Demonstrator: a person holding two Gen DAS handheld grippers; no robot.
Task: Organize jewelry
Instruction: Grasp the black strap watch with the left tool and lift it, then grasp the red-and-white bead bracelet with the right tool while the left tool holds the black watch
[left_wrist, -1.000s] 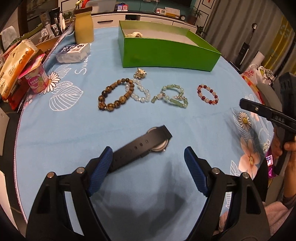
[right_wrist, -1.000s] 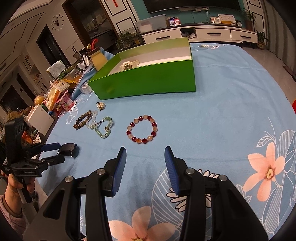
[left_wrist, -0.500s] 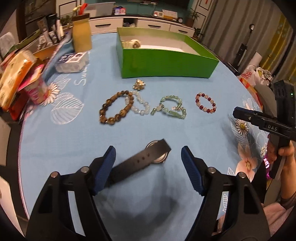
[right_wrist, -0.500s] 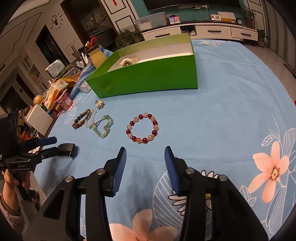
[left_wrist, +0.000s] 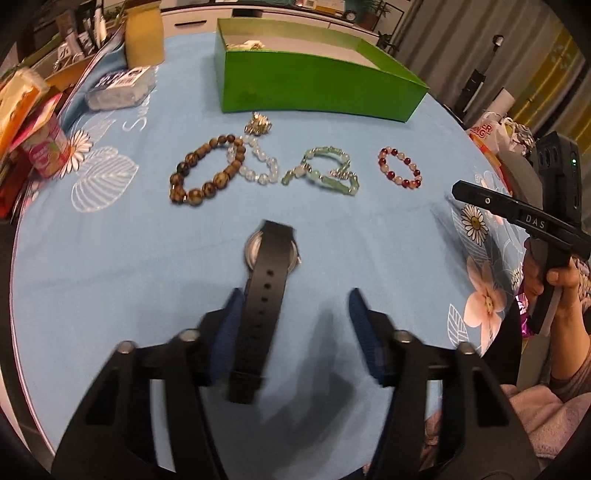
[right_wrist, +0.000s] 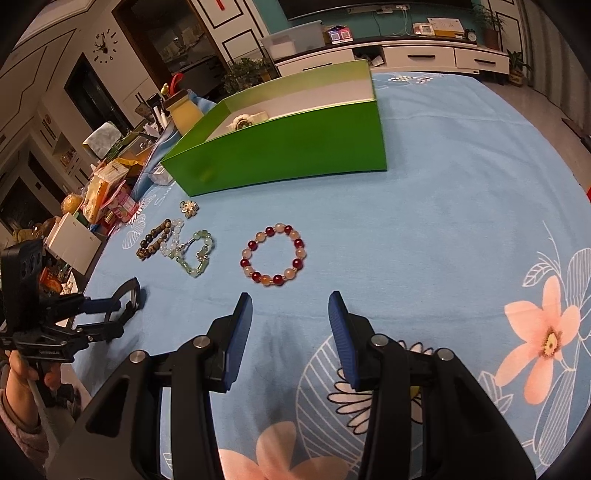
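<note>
Left gripper (left_wrist: 295, 328) closing round black watch (left_wrist: 264, 291) strap, not pinched yet; centre strap first. Right gripper (right_wrist: 290, 332) open, idle.

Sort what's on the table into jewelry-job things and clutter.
Job: black watch, brown bead bracelet, clear bead bracelet, green bracelet, red bracelet, brooch, green box.

Clutter: tissue pack, pink cup, yellow bag.

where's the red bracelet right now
In the right wrist view, the red bracelet lies on the blue cloth, right of the green bracelet, before the green box.
</note>
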